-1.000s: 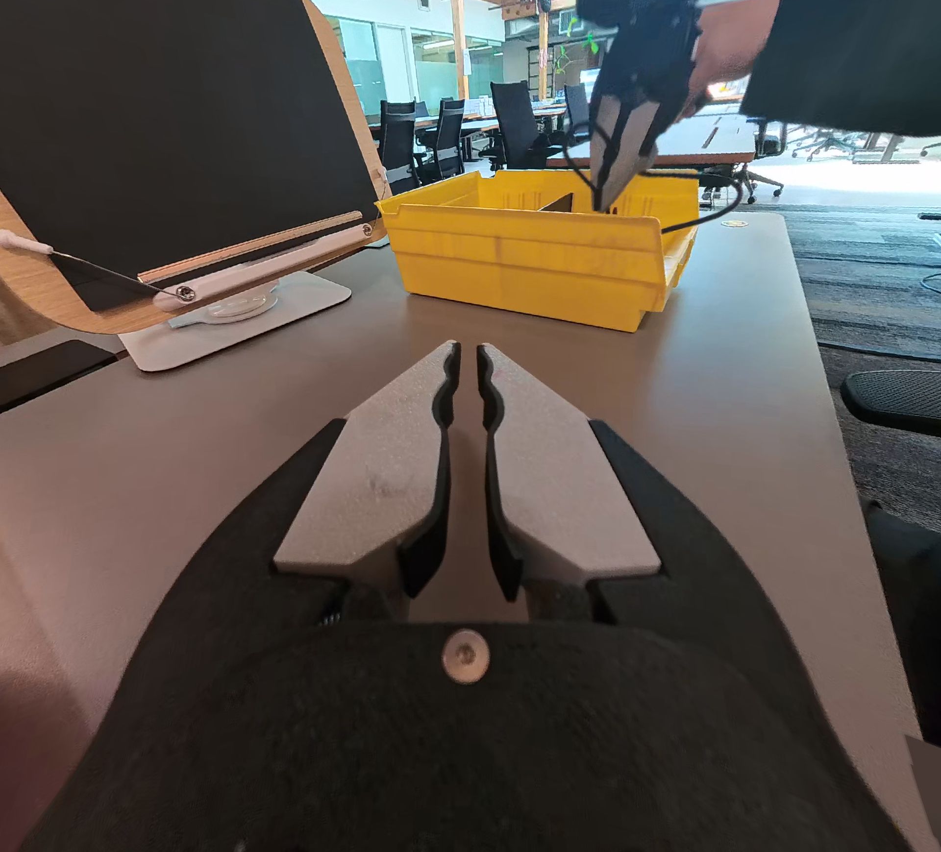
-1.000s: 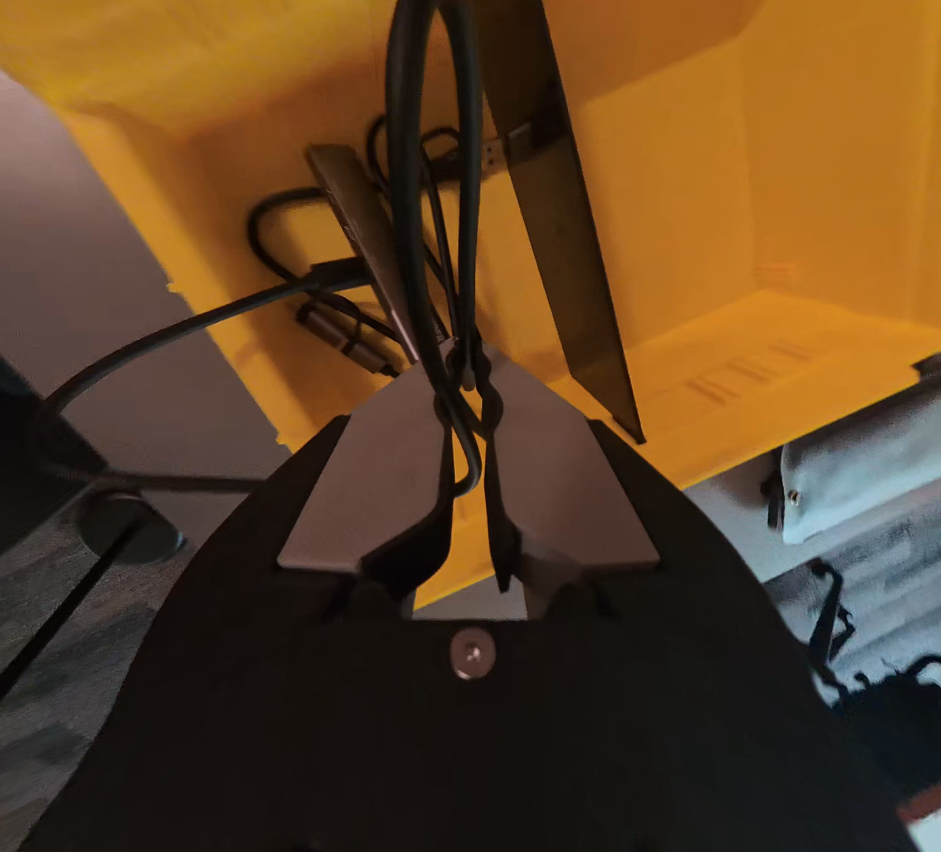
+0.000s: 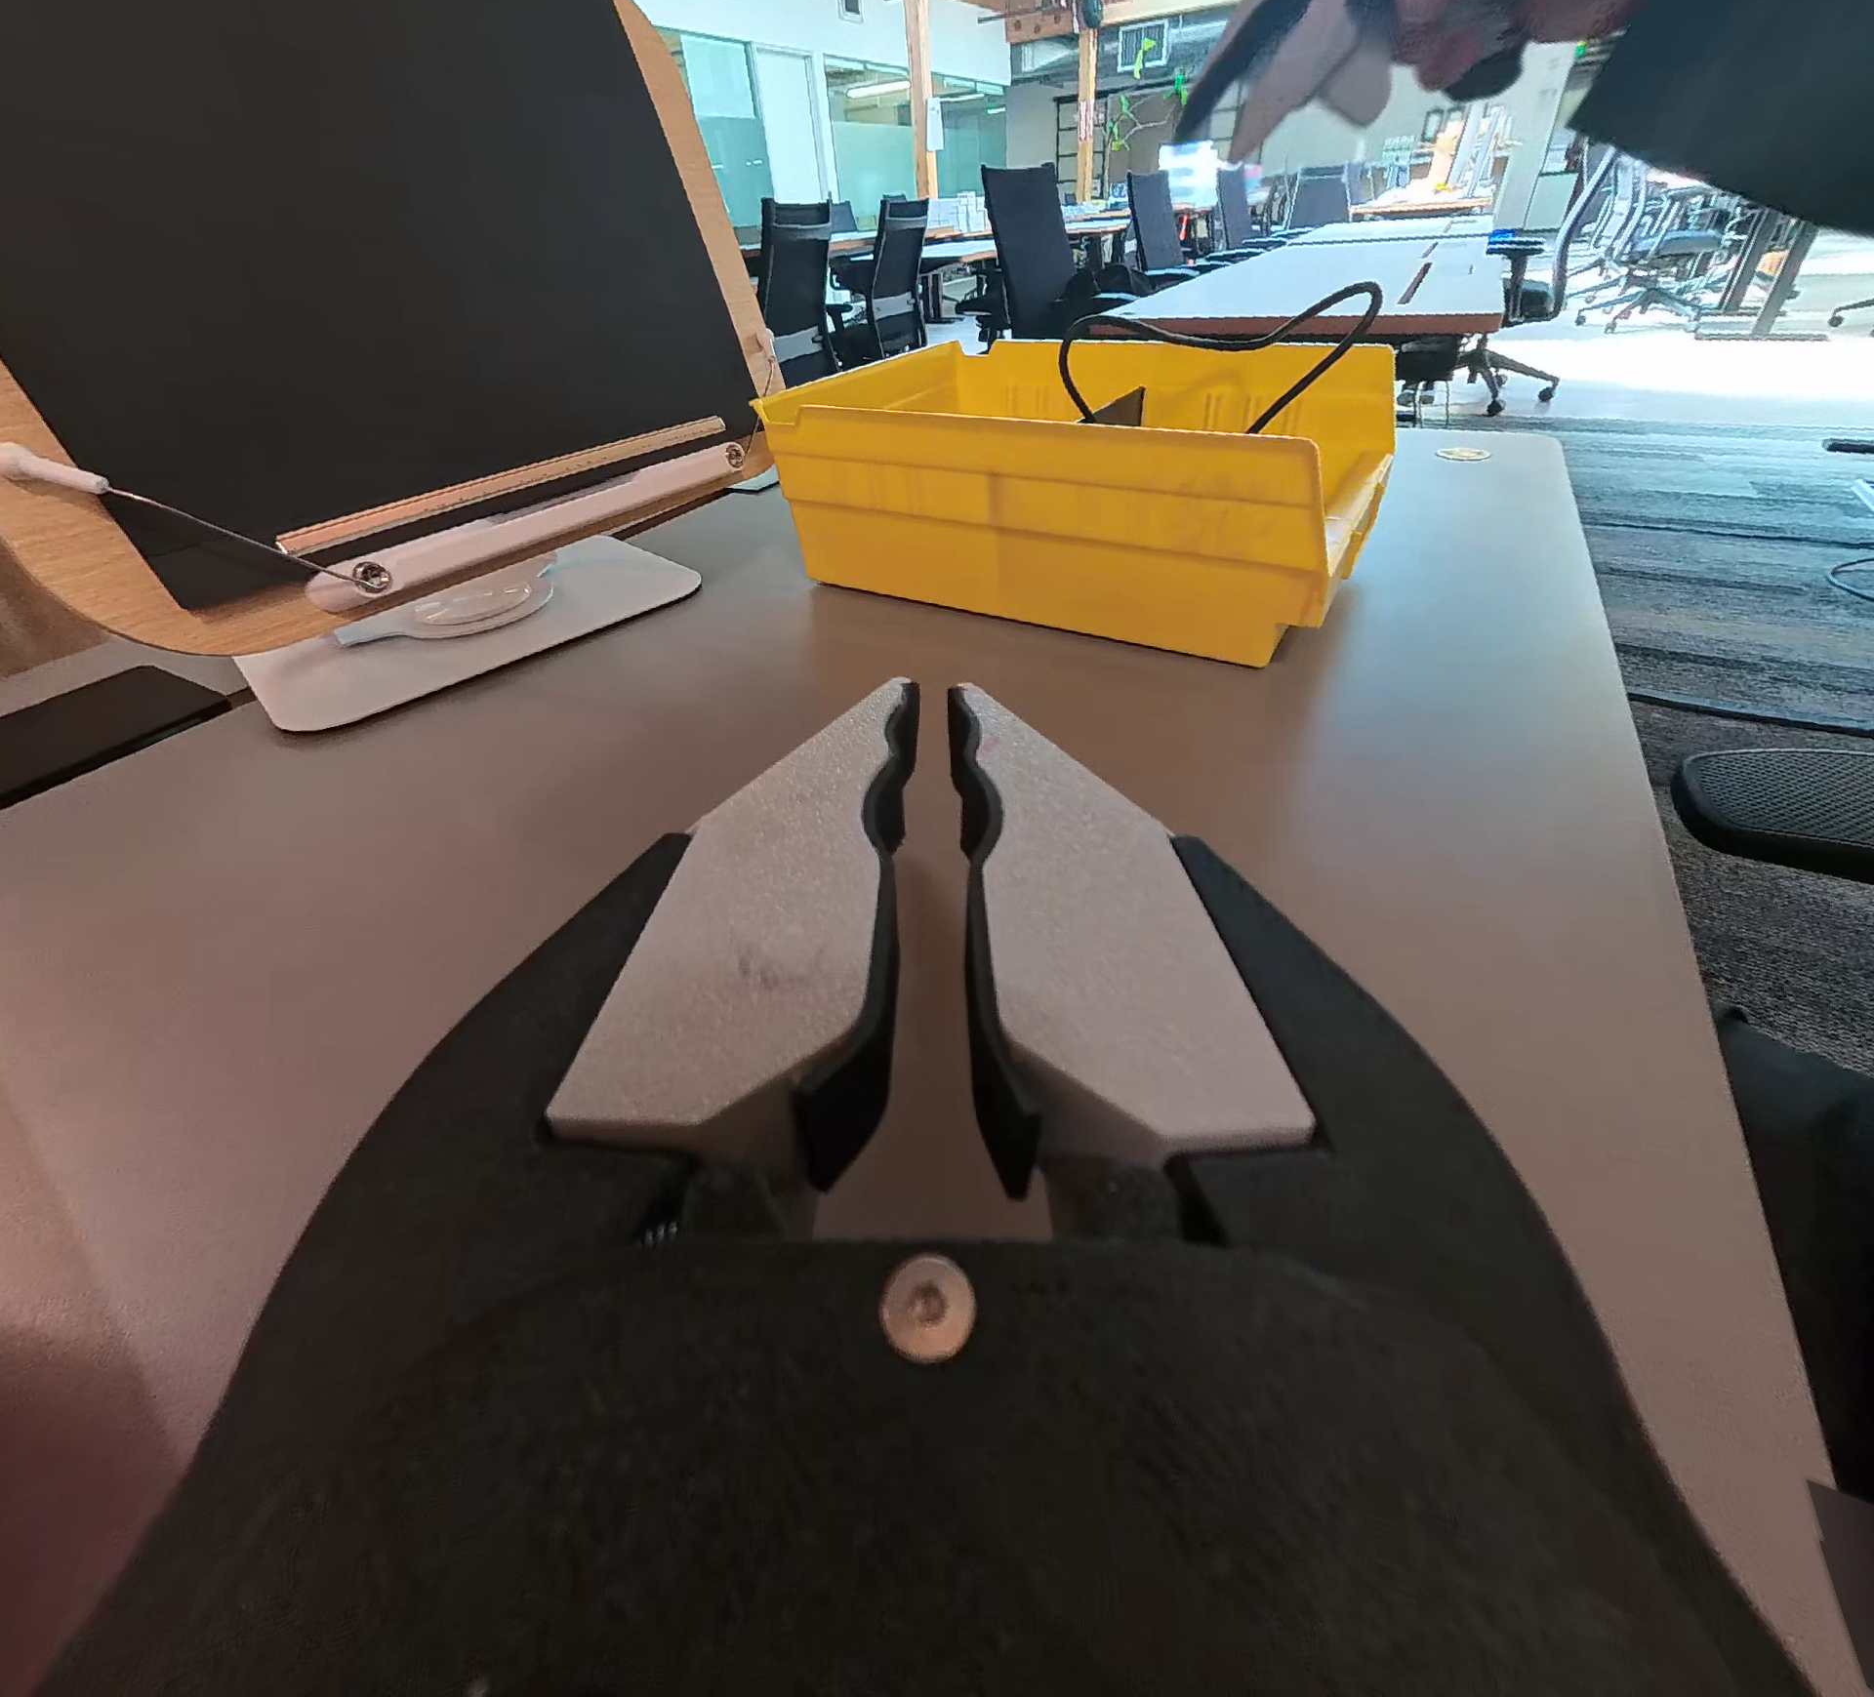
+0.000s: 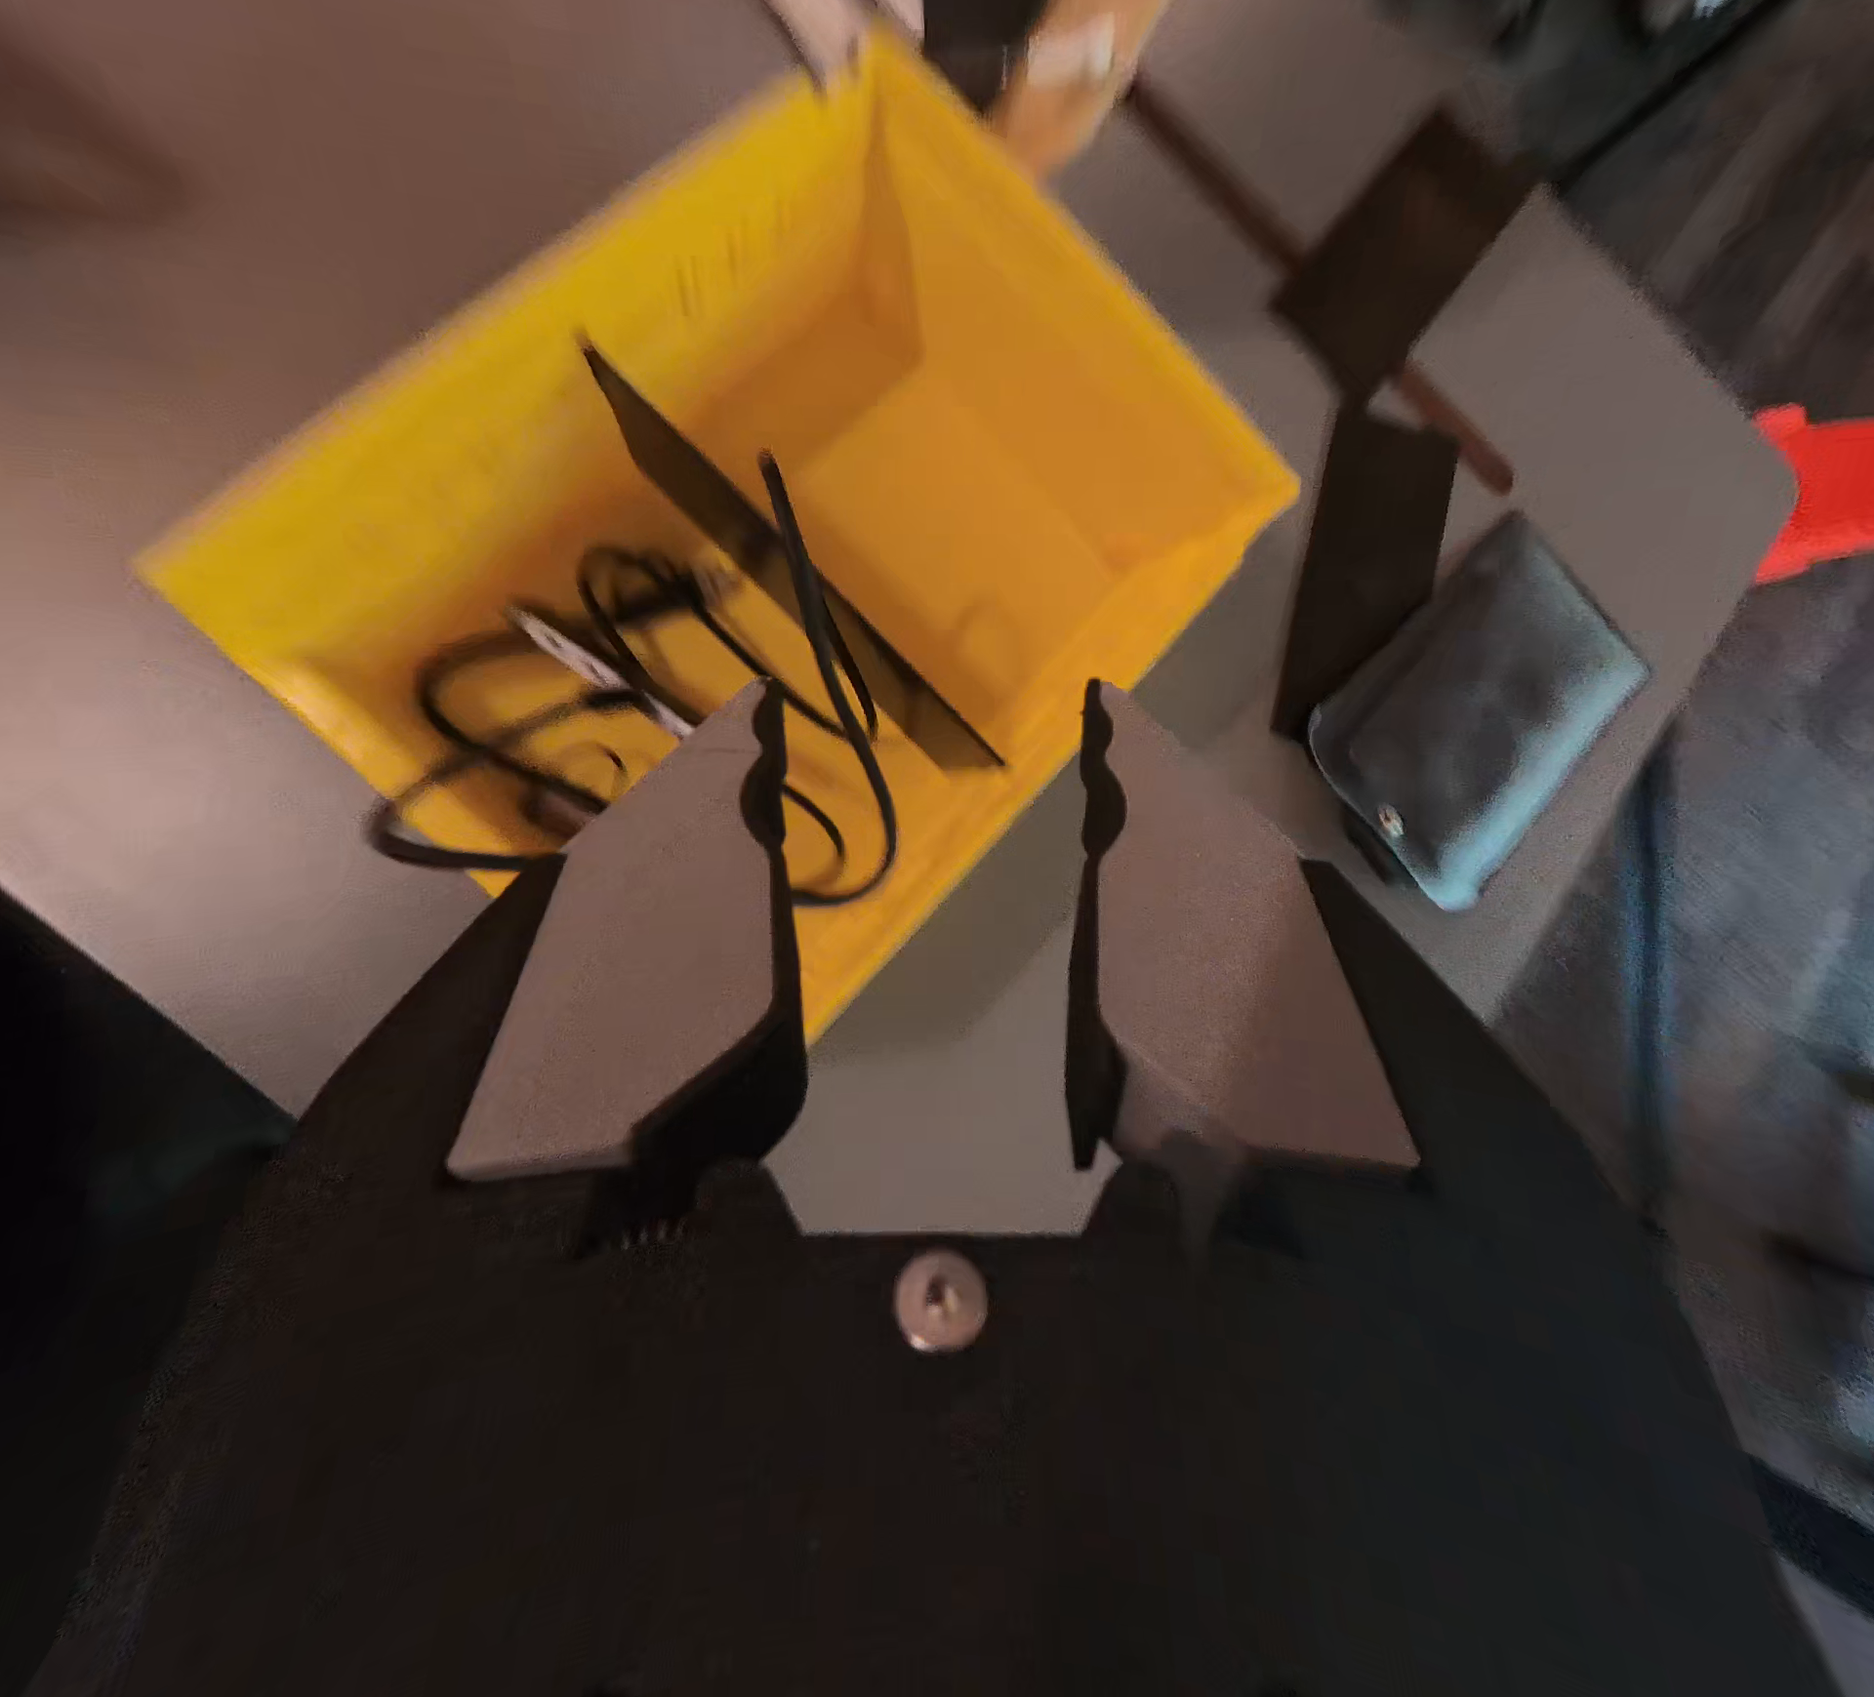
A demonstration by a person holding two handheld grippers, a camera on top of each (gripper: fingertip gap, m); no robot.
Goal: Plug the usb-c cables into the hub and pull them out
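Note:
A yellow bin (image 3: 1065, 523) stands on the grey table. It holds tangled black usb-c cables (image 4: 608, 634), a slim grey hub (image 4: 578, 665) and a black divider (image 4: 771, 564). One cable loop (image 3: 1318, 330) arches above the bin's rim. My right gripper (image 4: 928, 695) is open and empty, high above the near edge of the bin (image 4: 1014, 533). It shows blurred at the top right of the left wrist view (image 3: 1232, 138), held by a hand. My left gripper (image 3: 933, 695) is shut and empty, low over the table in front of the bin.
A black panel on a wooden stand (image 3: 304, 178) with a white base (image 3: 608, 604) stands left of the bin. The table's right edge (image 3: 1623, 736) runs beside a chair armrest (image 3: 1775, 807). A dark grey pad (image 4: 1470, 716) lies beyond the table edge. There is about 40 cm between the tips of the two grippers.
My right gripper has let go of the black cable, opened, and risen up out of the bin. The cable has dropped back into the bin. My left gripper has not moved.

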